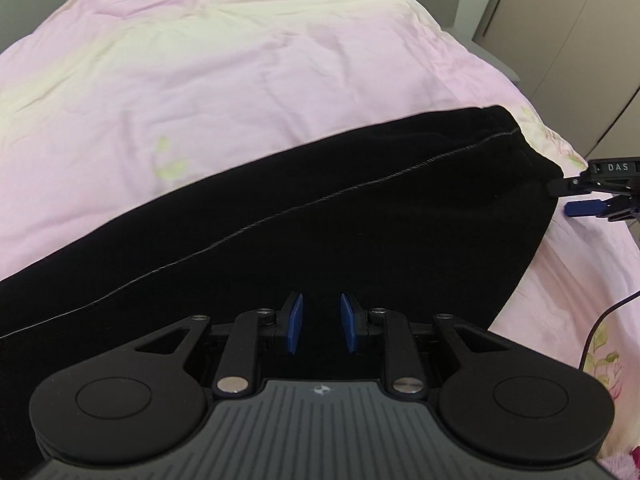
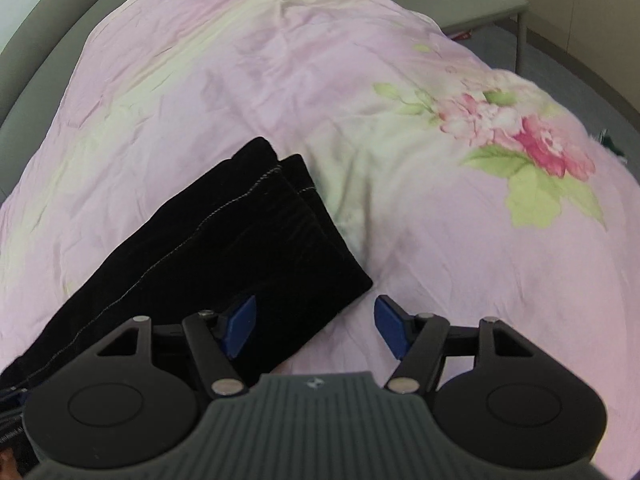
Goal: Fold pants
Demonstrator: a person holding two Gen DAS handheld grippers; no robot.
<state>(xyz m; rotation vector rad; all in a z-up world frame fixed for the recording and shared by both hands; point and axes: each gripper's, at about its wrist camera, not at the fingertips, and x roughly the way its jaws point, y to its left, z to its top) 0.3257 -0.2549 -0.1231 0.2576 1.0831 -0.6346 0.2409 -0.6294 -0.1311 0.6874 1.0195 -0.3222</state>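
Black pants (image 1: 320, 216) with pale stitching lie flat on a pink floral bedspread (image 1: 200, 60), legs stacked. My left gripper (image 1: 320, 322) hovers over the middle of the pants, its blue pads a narrow gap apart, holding nothing. In the right wrist view the pants' (image 2: 224, 248) hem end lies ahead and to the left. My right gripper (image 2: 316, 322) is wide open at the hem's near corner, left pad over the cloth, right pad over the bedspread. The right gripper (image 1: 576, 196) also shows at the right edge of the left wrist view, beside the hem.
The bedspread (image 2: 400, 220) has a pink flower print (image 2: 528, 140) on the right. A grey bed frame (image 2: 48, 40) curves behind. A grey bench (image 2: 472, 0) and cupboards (image 1: 560, 20) stand beyond. A black cable (image 1: 600, 320) lies on the bed.
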